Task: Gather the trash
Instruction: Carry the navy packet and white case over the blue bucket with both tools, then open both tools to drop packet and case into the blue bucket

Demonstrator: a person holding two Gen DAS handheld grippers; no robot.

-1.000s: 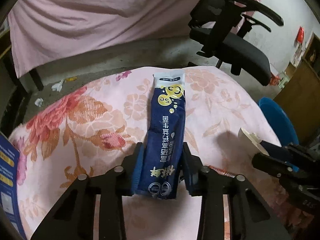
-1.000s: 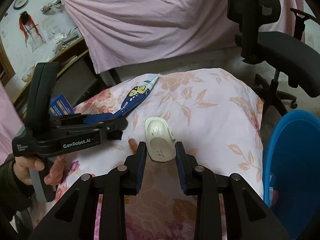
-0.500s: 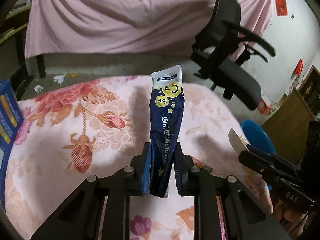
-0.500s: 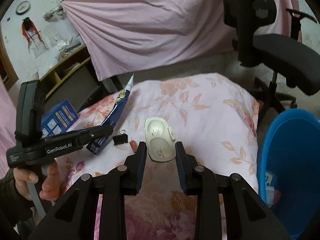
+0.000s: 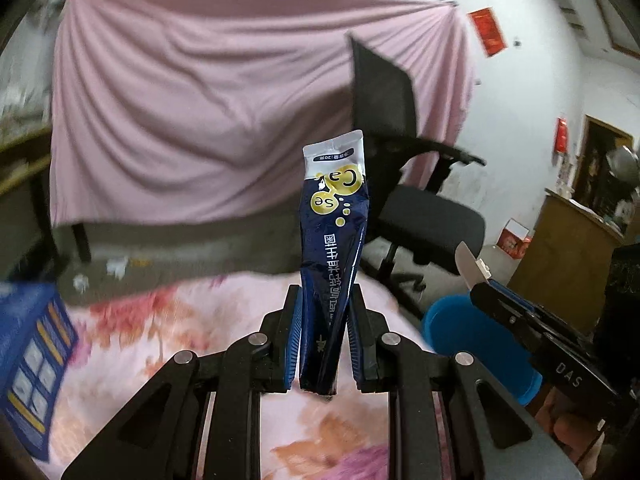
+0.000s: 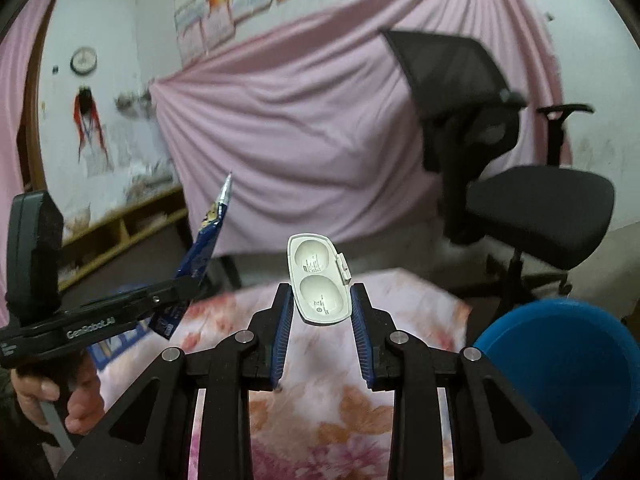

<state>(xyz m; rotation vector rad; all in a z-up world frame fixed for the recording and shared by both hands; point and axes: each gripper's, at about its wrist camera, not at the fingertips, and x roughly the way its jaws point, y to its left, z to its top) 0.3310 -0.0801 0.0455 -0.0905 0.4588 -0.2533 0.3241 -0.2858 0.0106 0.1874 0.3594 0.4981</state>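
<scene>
My left gripper (image 5: 325, 308) is shut on a dark blue snack wrapper (image 5: 334, 240) with yellow circles, held upright in the air above the flowered pink cloth (image 5: 192, 320). My right gripper (image 6: 320, 304) is shut on a white plastic blister tray (image 6: 318, 280) with two round hollows, also lifted off the cloth (image 6: 328, 400). The left gripper and wrapper (image 6: 202, 248) show at the left of the right wrist view. The right gripper's tray tip (image 5: 470, 264) shows at the right of the left wrist view. A blue bin (image 6: 568, 372) stands low at the right; it also shows in the left wrist view (image 5: 476, 344).
A black office chair (image 6: 520, 184) stands behind the table to the right. A pink sheet (image 5: 200, 112) hangs over furniture at the back. A blue box (image 5: 28, 360) lies at the cloth's left edge. A wooden cabinet (image 5: 568, 248) stands at the far right.
Both grippers have lifted and tilted upward with their items, well off the cloth. The blue bin is closer at the right.
</scene>
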